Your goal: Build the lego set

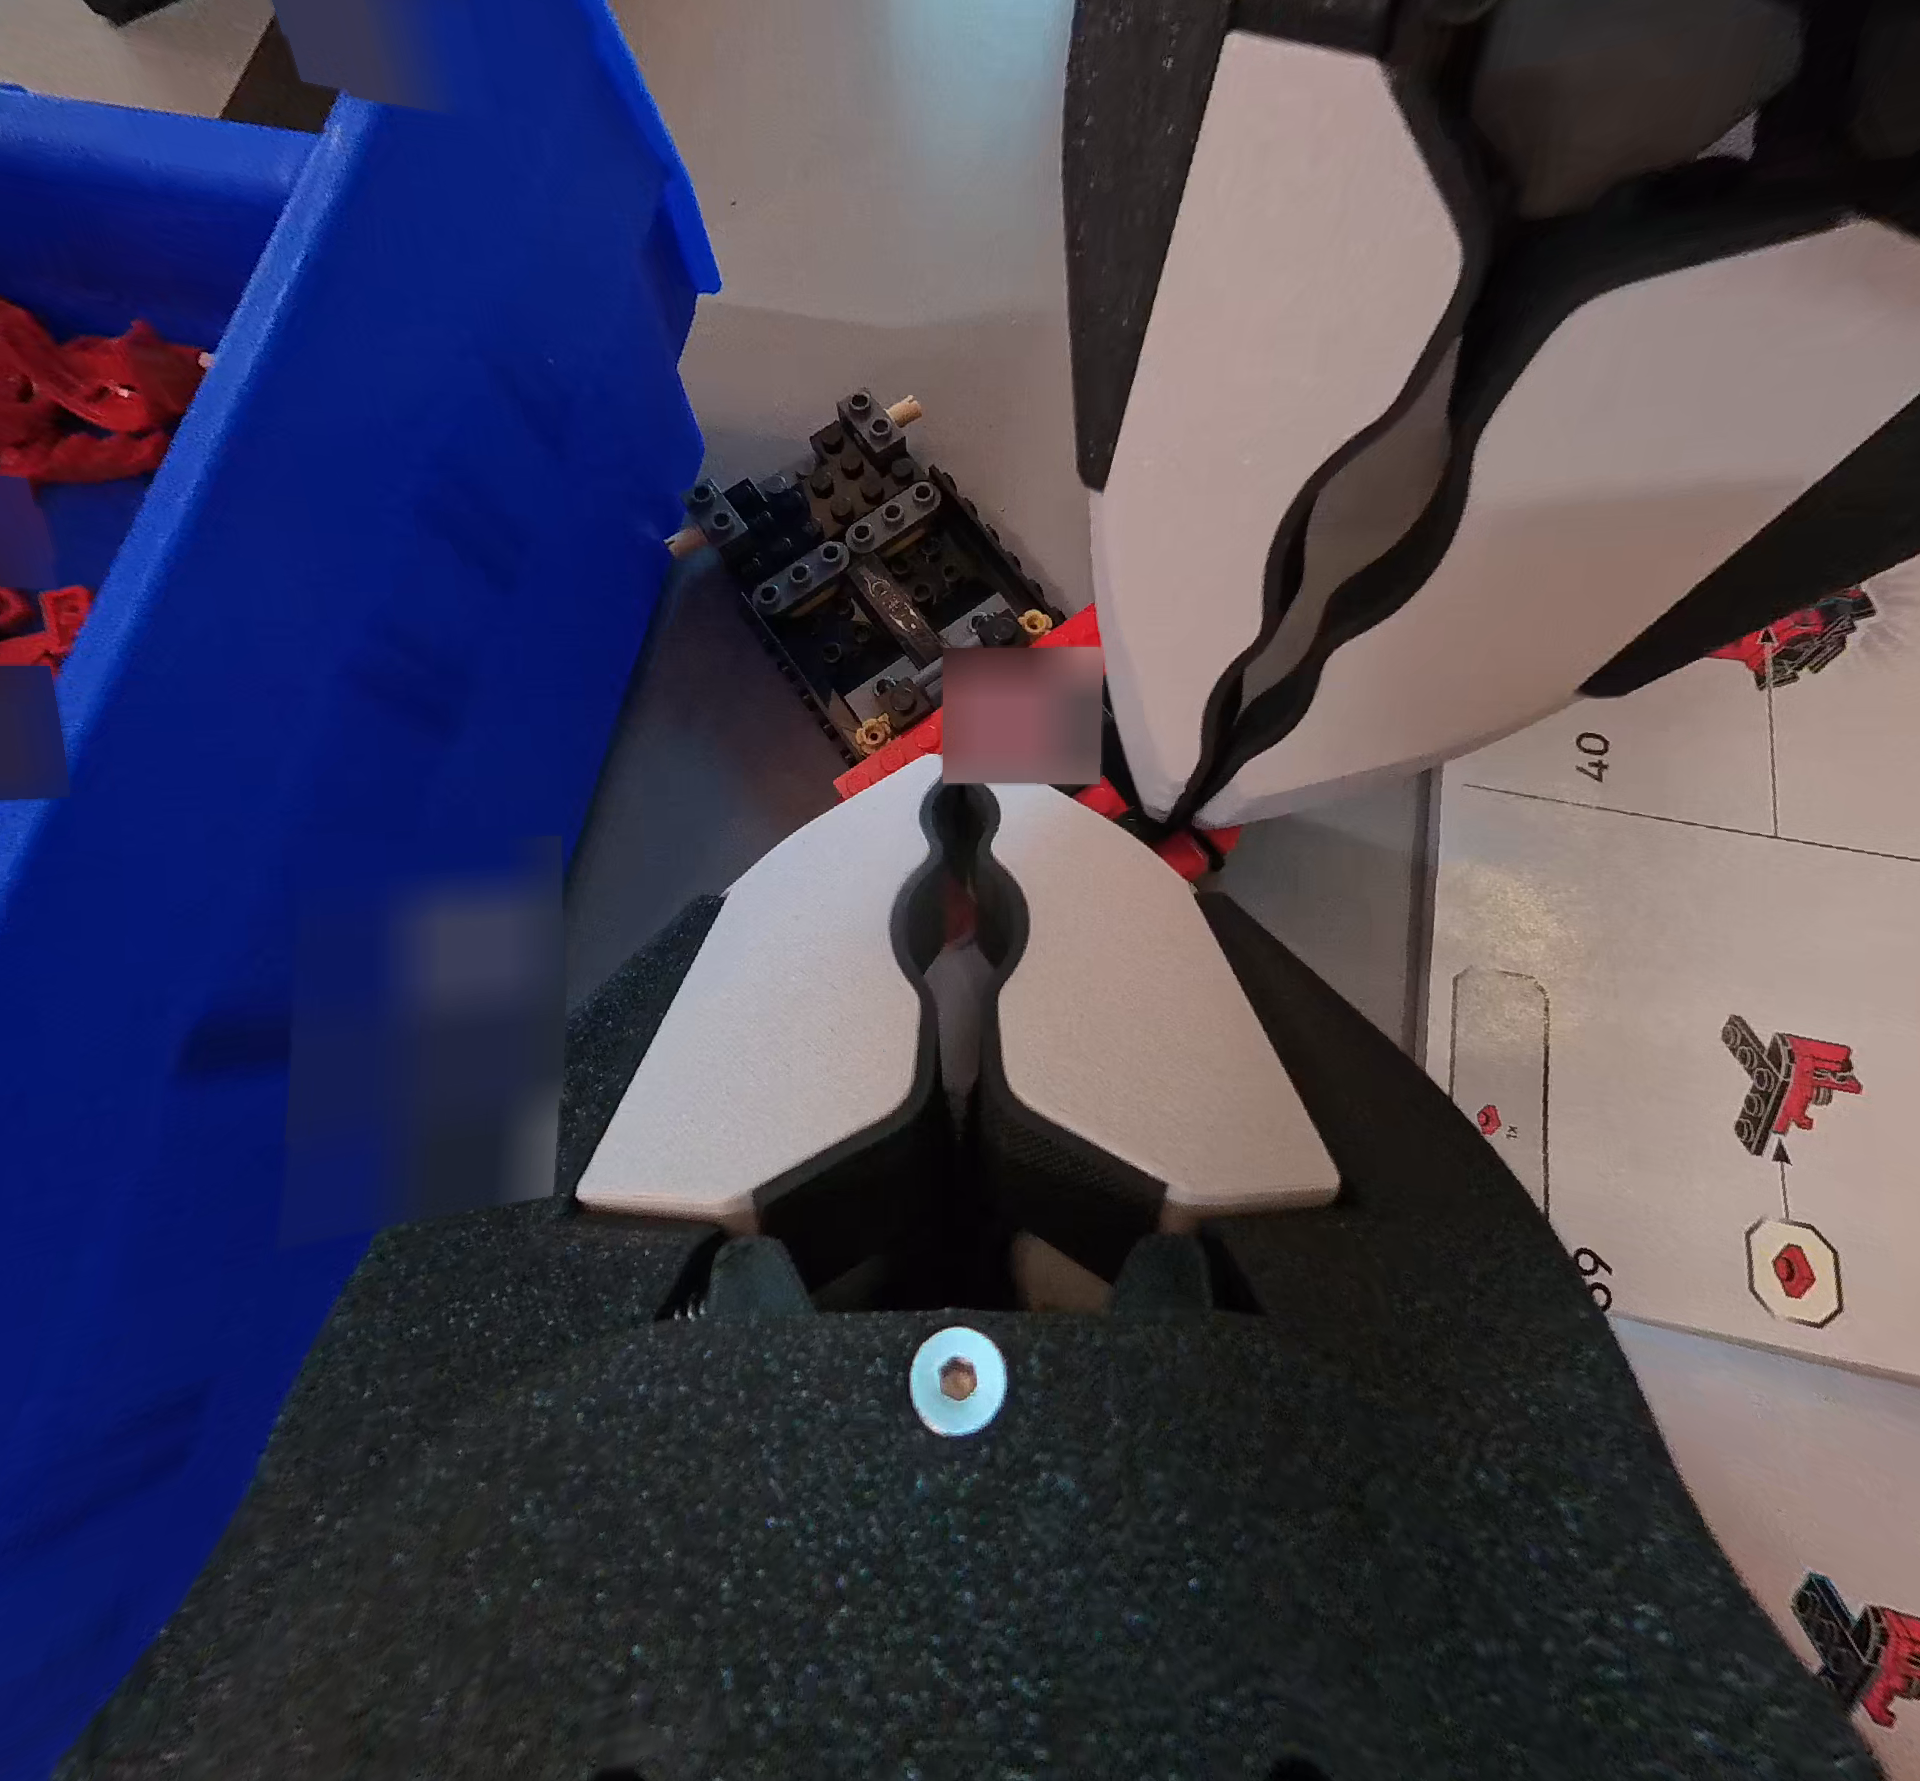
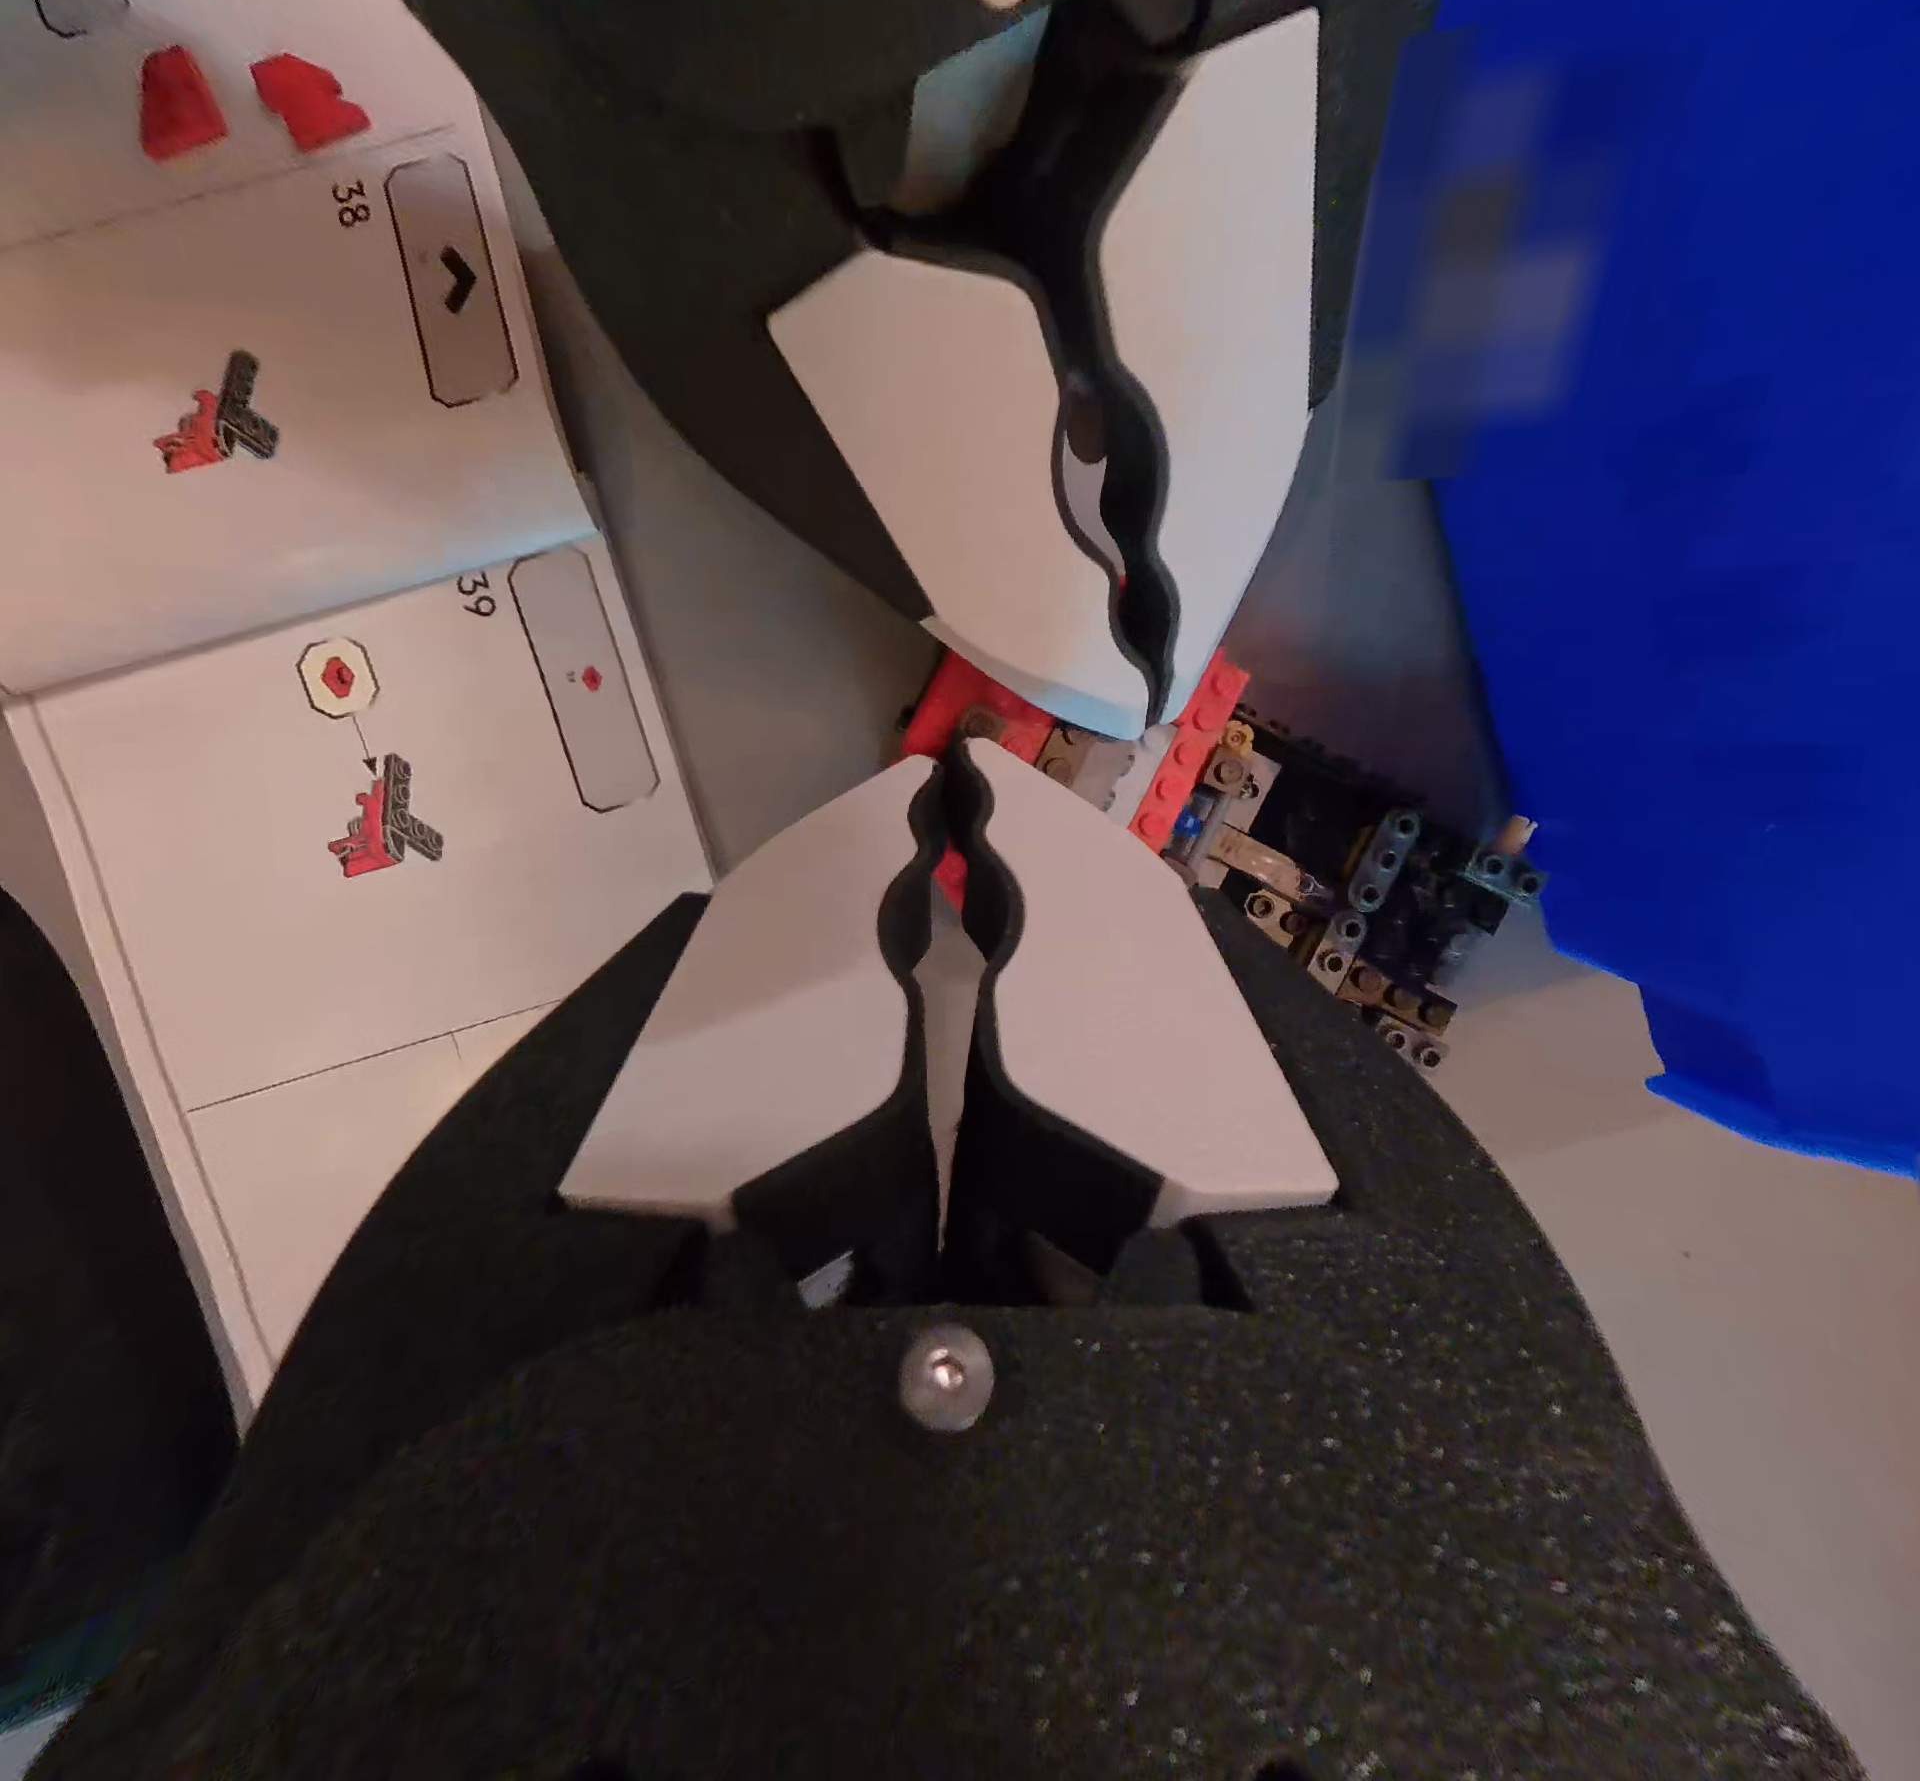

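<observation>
The lego model [image 1: 883, 568] is a dark chassis with red plates [image 2: 1195, 755] at its near end, and it lies on the table beside the blue bin. My left gripper [image 1: 961, 801] is shut at the model's red end, and red shows between its fingers. In the right wrist view it [image 2: 1151, 715] comes down from the top onto the red plate. My right gripper [image 2: 954, 760] is shut on a small red piece [image 1: 1195, 843], tip to tip with the left one at the model's red end. The model's near end is mostly hidden by both grippers.
A tall blue bin [image 1: 364, 588] stands close against the model and holds red pieces [image 1: 83, 401]. The open instruction booklet [image 2: 260, 484] lies on the other side of the model. Two loose red pieces [image 2: 182, 105] lie on it. Left and right tips are no more than a few centimetres apart.
</observation>
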Demonstrator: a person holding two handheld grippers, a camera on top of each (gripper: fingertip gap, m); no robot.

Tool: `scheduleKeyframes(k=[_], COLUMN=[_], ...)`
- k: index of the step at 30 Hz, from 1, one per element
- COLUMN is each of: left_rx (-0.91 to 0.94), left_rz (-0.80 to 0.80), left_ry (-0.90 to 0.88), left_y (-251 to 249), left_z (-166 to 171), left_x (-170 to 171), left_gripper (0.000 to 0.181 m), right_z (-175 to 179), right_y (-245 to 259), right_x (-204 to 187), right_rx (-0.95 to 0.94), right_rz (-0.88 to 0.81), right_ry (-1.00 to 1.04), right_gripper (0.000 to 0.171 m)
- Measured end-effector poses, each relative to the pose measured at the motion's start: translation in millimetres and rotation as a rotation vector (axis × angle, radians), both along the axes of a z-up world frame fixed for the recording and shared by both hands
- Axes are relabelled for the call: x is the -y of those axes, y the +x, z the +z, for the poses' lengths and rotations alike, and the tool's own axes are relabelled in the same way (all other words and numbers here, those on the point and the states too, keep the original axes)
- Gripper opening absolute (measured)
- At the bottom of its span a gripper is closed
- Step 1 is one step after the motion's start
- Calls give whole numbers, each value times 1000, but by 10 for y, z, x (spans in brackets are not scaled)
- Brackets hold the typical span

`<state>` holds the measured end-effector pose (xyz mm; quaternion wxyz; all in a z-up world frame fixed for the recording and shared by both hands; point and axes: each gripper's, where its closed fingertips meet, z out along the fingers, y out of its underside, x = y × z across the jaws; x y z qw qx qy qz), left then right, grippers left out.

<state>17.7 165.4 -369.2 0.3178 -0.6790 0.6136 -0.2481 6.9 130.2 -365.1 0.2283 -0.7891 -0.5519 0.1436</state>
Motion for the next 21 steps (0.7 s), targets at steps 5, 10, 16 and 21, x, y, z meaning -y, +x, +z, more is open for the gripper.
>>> scheduleKeyframes(k=[5,10,16,21], left_rx=[2,-2,4,9], left_rz=[-1,1,-1,-5], left_ry=[3,10,3,-3], left_y=[1,1,3,6], left_z=[1,-5,-8,-6], left_x=[0,-4,-8,-9], left_gripper=[0,0,0,0], right_z=[-3,-9,-15,-9], right_y=[7,6,1,0], right_x=[-1,5,11,1], right_rx=[6,-34,-69,-73], right_rz=[-20,-65,-84,-70], right_ry=[-6,-22,-62,-71], right_gripper=[0,0,1,0])
